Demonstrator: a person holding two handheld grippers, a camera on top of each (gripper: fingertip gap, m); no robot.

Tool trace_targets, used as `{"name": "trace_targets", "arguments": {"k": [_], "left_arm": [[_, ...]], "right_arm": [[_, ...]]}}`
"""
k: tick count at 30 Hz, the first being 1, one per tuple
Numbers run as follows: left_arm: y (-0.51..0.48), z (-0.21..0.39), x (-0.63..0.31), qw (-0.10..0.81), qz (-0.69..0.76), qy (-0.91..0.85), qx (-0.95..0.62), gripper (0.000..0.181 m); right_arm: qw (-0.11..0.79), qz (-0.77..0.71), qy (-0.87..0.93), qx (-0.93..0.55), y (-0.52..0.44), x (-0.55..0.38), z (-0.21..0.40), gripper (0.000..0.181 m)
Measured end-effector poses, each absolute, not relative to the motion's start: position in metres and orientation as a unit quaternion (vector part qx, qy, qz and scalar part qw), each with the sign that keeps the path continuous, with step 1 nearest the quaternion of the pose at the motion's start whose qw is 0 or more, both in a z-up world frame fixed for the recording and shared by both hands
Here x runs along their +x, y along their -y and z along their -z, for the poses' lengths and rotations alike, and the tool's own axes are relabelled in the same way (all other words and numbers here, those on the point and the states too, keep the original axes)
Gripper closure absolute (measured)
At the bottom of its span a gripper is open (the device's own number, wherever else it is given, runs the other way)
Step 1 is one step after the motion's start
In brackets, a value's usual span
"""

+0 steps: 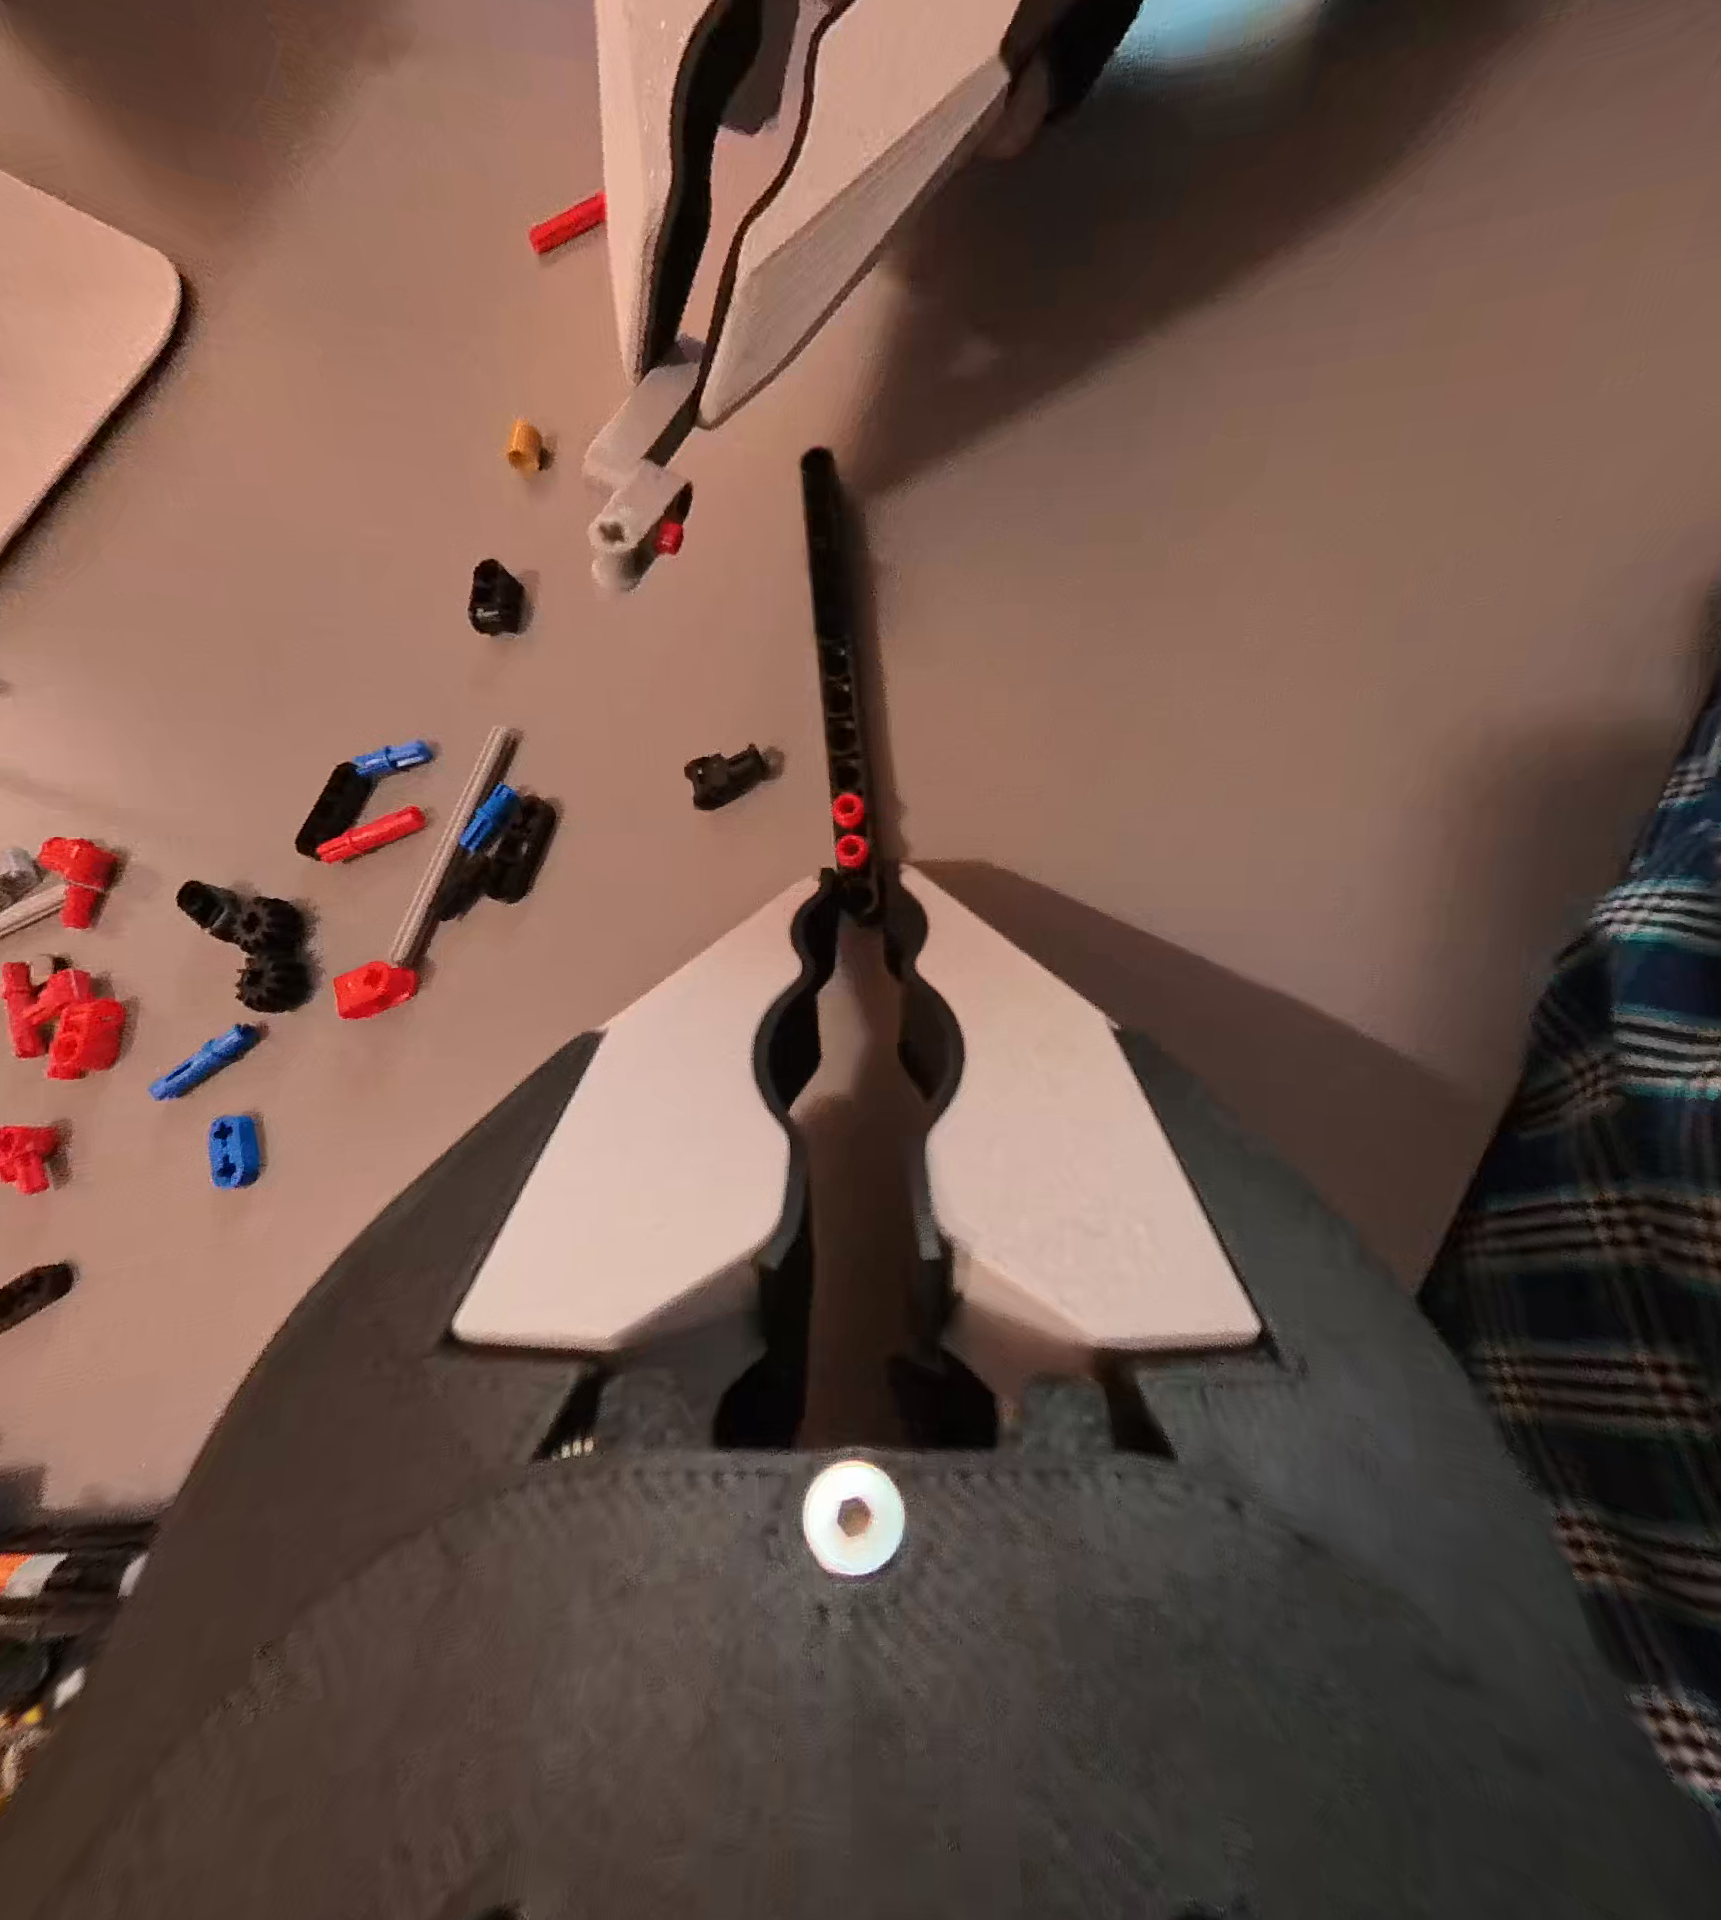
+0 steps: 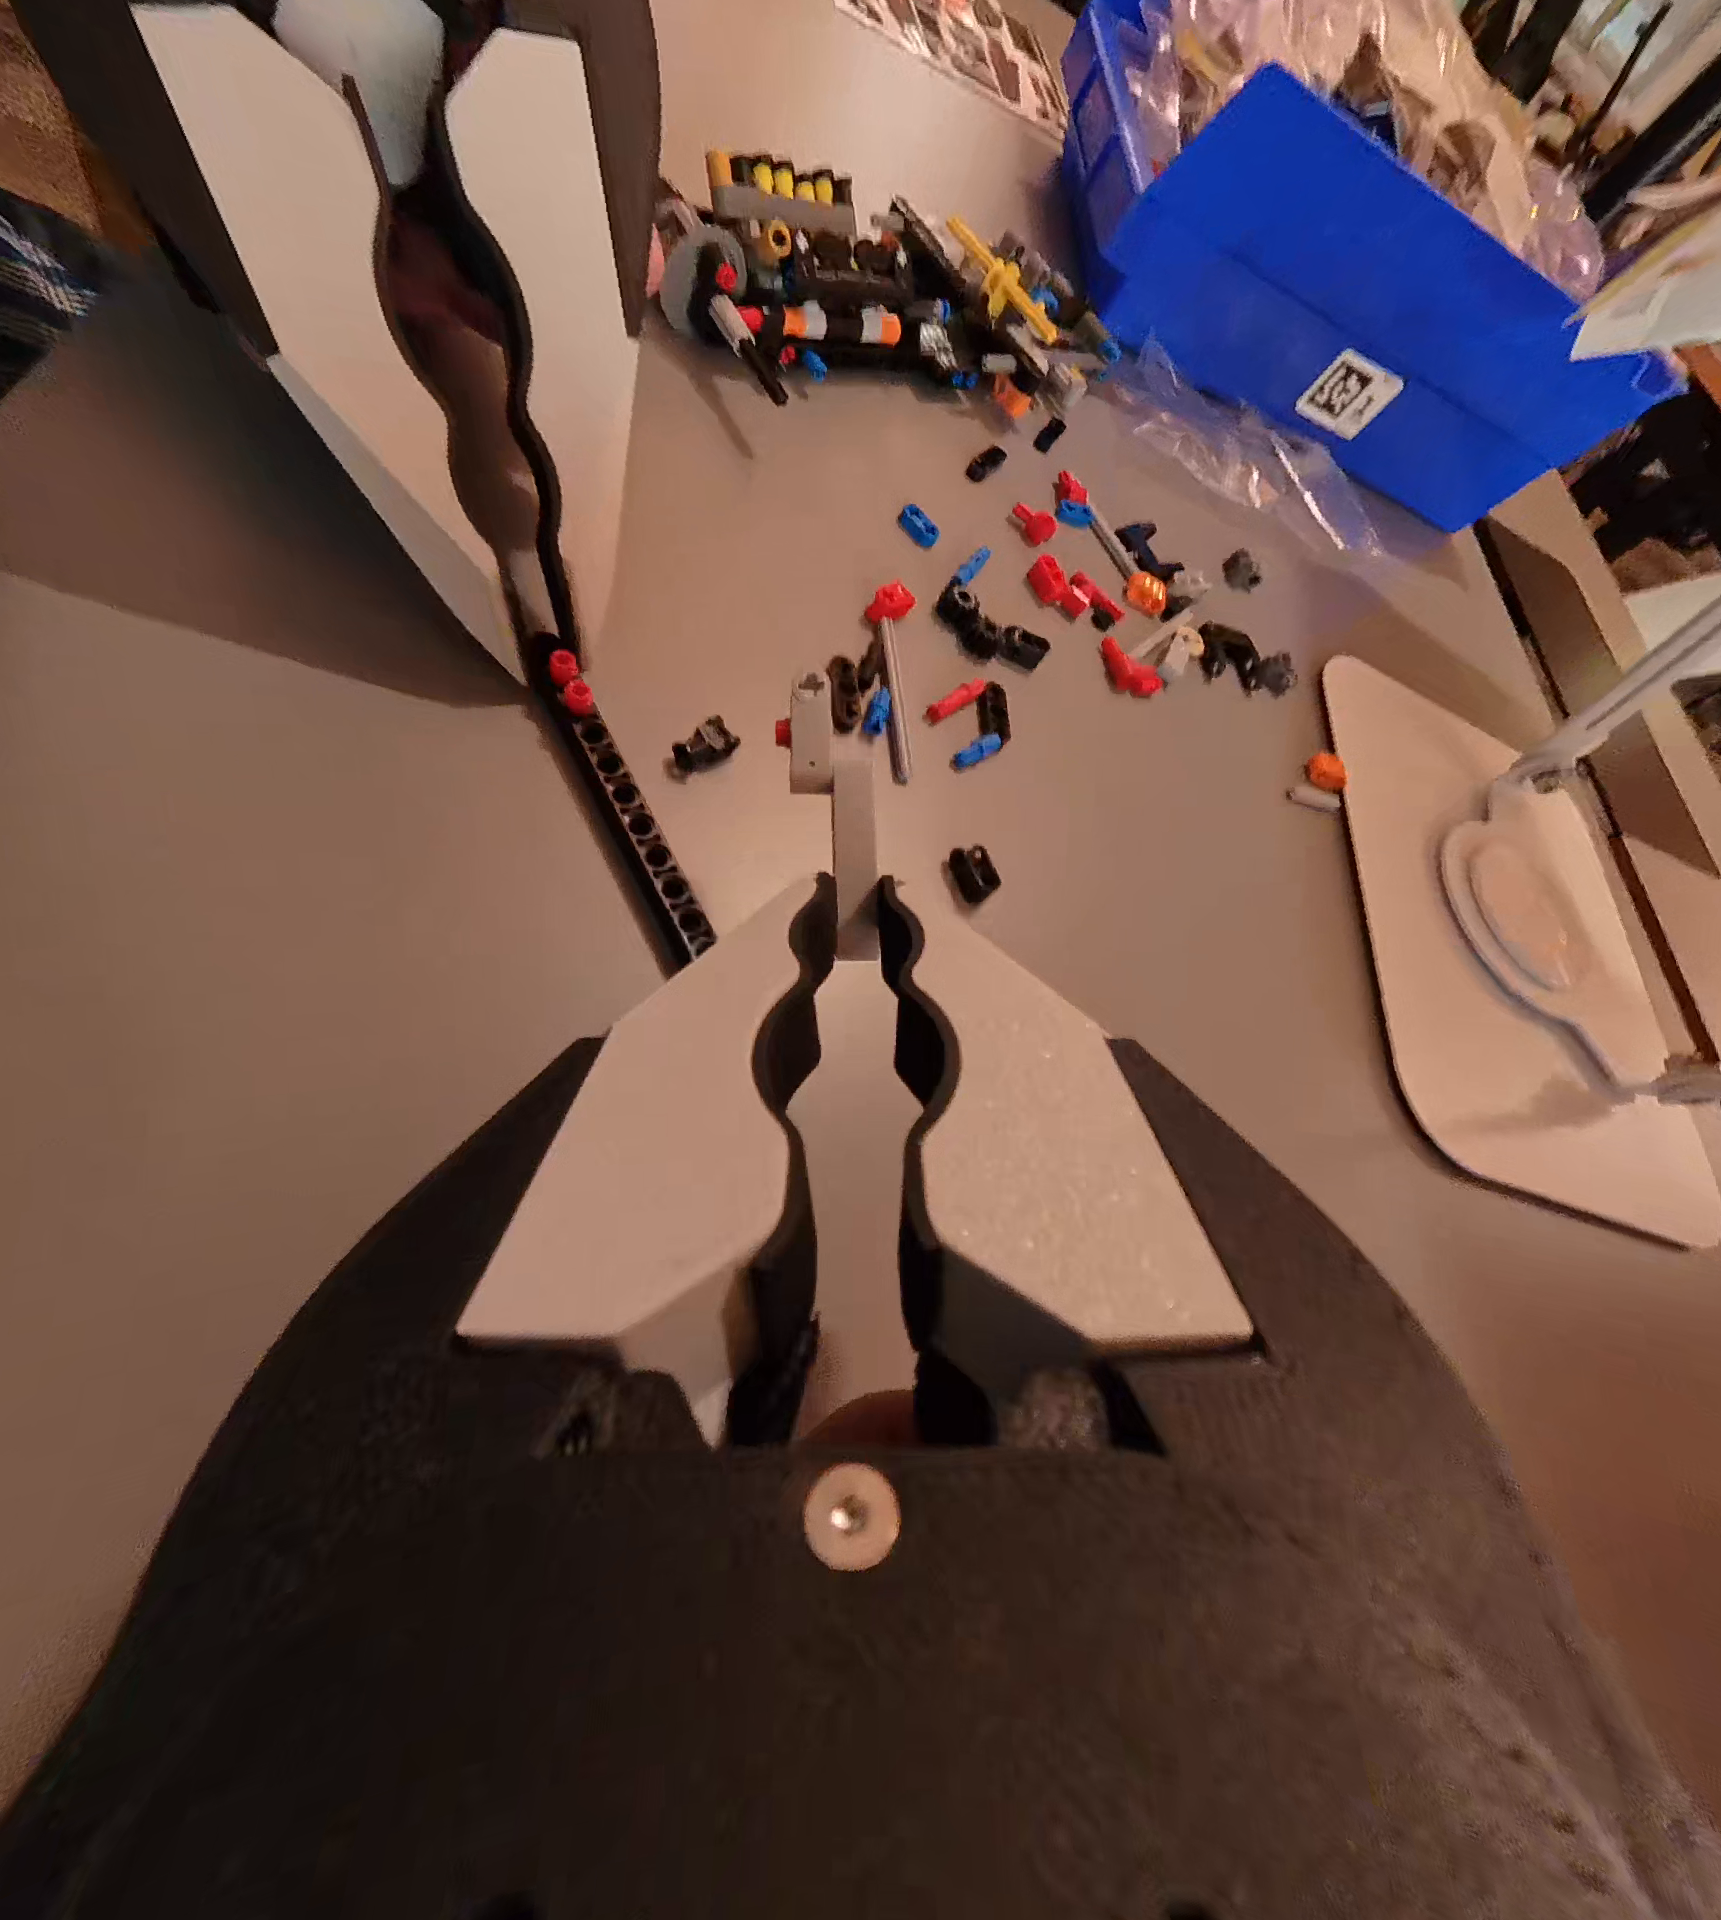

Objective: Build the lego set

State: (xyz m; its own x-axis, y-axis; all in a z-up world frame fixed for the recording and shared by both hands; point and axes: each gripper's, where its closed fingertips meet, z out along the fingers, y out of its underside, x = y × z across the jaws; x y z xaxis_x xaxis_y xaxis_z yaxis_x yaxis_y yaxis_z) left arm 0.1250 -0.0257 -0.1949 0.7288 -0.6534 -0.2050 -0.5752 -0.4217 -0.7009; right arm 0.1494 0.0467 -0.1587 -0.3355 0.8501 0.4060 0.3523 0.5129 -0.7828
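My left gripper [image 1: 861, 896] is shut on the near end of a long black holed beam [image 1: 840, 665] that carries two red pins [image 1: 849, 828] and points away from me above the table. My right gripper [image 2: 854, 896] is shut on a grey angled piece [image 2: 835, 774] with a red pin [image 2: 783, 732] in its side. In the left wrist view the right gripper [image 1: 692, 405] comes in from the top and holds the grey piece [image 1: 632, 499] just left of the beam's far end. In the right wrist view the beam [image 2: 627, 800] runs left of the grey piece, held by the left gripper [image 2: 546, 623].
Loose red, blue, black and grey pieces [image 1: 243, 914] lie scattered on the table to the left. A partly built model [image 2: 877, 291] and a blue bin [image 2: 1355, 301] stand at the far side. A white pad [image 2: 1500, 956] lies at the right. A plaid sleeve [image 1: 1666, 1143] is at the right. One gripper's finger ends stand about 9 cm off the other's.
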Motion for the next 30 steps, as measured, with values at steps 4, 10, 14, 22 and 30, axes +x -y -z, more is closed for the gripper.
{"name": "trace_targets", "arguments": {"k": [4, 10, 14, 22, 30], "left_arm": [[0.025, 0.195, 0.127, 0.384, 0.073, -0.351, -0.851, 0.175], [0.027, 0.191, 0.129, 0.36, 0.156, -0.301, -0.869, 0.175], [0.024, 0.185, 0.131, 0.352, 0.212, -0.264, -0.872, 0.176], [0.022, 0.175, 0.137, 0.344, 0.295, -0.221, -0.864, 0.176], [0.015, 0.16, 0.147, 0.352, 0.374, -0.175, -0.84, 0.176]], "right_arm": [[0.373, -0.265, 0.77, -0.444, -0.061, 0.156, 0.181, 0.17], [0.355, -0.249, 0.761, -0.484, -0.07, 0.156, 0.188, 0.151], [0.383, -0.265, 0.762, -0.45, -0.066, 0.158, 0.174, 0.162], [0.369, -0.326, 0.806, -0.329, -0.011, 0.166, 0.161, 0.151], [0.452, -0.223, 0.812, -0.292, -0.022, 0.158, 0.162, 0.168]]}}
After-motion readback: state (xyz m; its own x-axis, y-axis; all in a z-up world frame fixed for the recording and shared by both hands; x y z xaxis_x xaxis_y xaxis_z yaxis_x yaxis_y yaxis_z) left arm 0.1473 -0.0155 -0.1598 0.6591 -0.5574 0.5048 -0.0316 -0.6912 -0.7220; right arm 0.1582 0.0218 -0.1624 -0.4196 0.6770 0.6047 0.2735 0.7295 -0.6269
